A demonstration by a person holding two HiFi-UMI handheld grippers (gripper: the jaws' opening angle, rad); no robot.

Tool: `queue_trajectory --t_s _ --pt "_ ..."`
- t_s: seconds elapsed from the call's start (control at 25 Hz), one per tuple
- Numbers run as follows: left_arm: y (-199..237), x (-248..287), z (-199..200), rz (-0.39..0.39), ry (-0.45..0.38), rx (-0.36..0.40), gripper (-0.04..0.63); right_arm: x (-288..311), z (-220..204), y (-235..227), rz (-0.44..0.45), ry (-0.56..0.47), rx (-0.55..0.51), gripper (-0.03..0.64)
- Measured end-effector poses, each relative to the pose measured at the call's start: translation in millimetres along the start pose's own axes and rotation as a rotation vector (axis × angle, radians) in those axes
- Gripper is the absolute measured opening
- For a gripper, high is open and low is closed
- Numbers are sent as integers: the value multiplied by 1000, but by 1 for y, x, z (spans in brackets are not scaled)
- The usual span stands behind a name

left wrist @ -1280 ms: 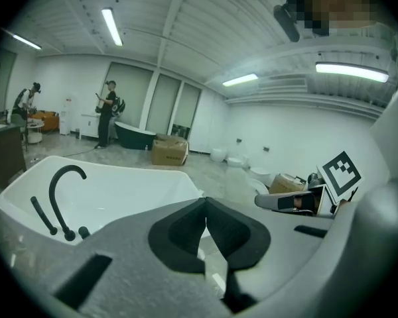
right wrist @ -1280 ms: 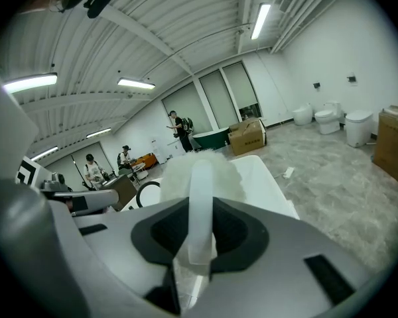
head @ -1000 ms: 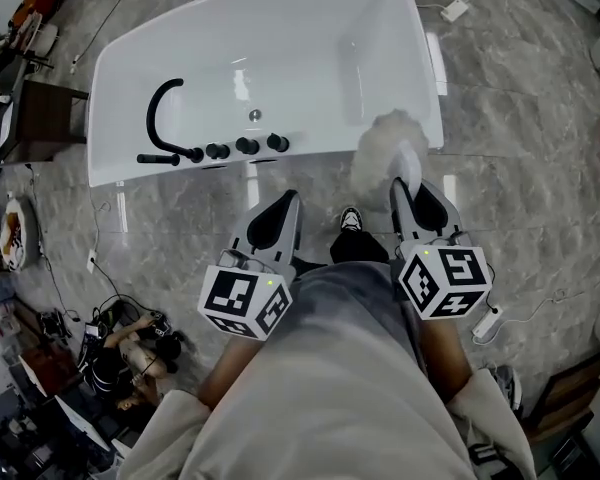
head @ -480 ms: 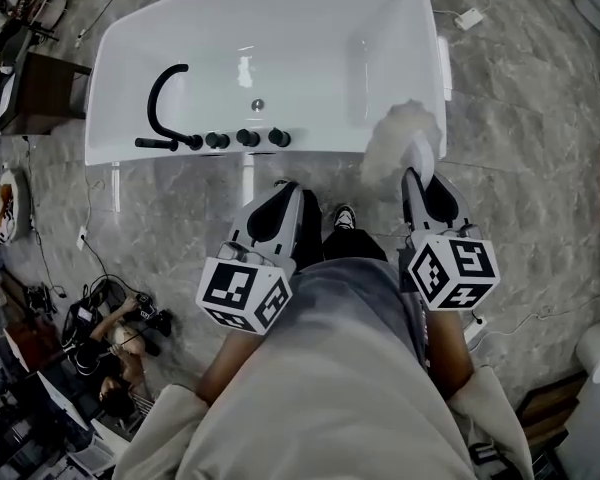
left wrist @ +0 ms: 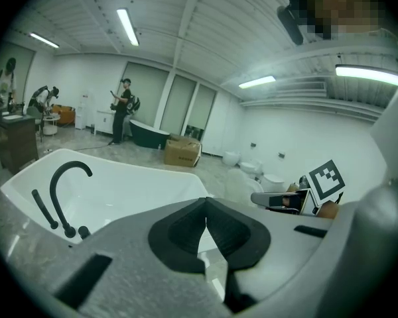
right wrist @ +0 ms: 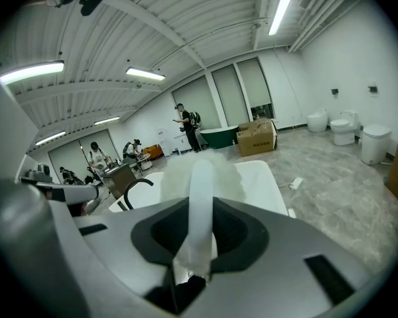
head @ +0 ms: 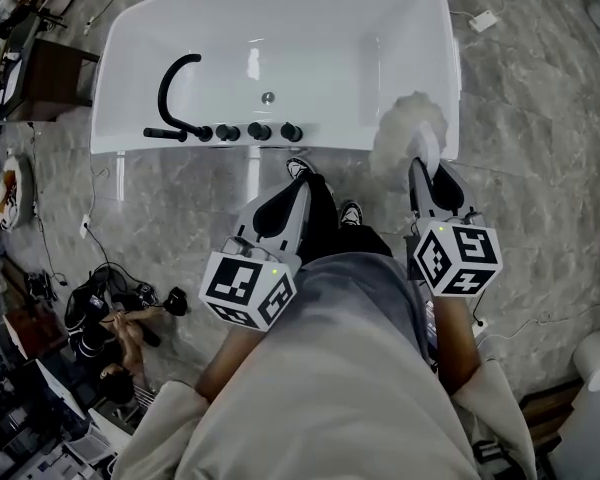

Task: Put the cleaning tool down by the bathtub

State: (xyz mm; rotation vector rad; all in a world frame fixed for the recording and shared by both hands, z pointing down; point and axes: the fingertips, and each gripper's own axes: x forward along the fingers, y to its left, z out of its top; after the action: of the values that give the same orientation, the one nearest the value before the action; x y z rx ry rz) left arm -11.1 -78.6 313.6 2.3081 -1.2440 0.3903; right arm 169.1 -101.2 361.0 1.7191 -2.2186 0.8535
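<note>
Right gripper (head: 426, 173): fingers clamped on the cleaning tool (head: 408, 128) handle, fluffy head ahead of them at the bathtub (head: 120, 78) corner rim. Left gripper (head: 298, 196): fingers together, empty. Suggest lowering to the floor (head: 540, 168) beside the tub wall, then releasing.

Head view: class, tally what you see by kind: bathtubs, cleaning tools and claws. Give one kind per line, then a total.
Bathtub: 1
Fluffy white duster: 1
Claws: 2, the left claw shut and empty, the right claw shut on the duster's handle
Total: 4
</note>
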Motion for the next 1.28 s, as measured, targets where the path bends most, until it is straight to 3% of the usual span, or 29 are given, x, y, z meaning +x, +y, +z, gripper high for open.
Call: queue_trajectory --t_s 0.36,1.28 --pt "18 -6 -5 11 4 -19 5 20 -13 13 14 51 -63 77" --pt "48 -1 -8 0 39 -71 5 63 -26 19 28 144 -55 77"
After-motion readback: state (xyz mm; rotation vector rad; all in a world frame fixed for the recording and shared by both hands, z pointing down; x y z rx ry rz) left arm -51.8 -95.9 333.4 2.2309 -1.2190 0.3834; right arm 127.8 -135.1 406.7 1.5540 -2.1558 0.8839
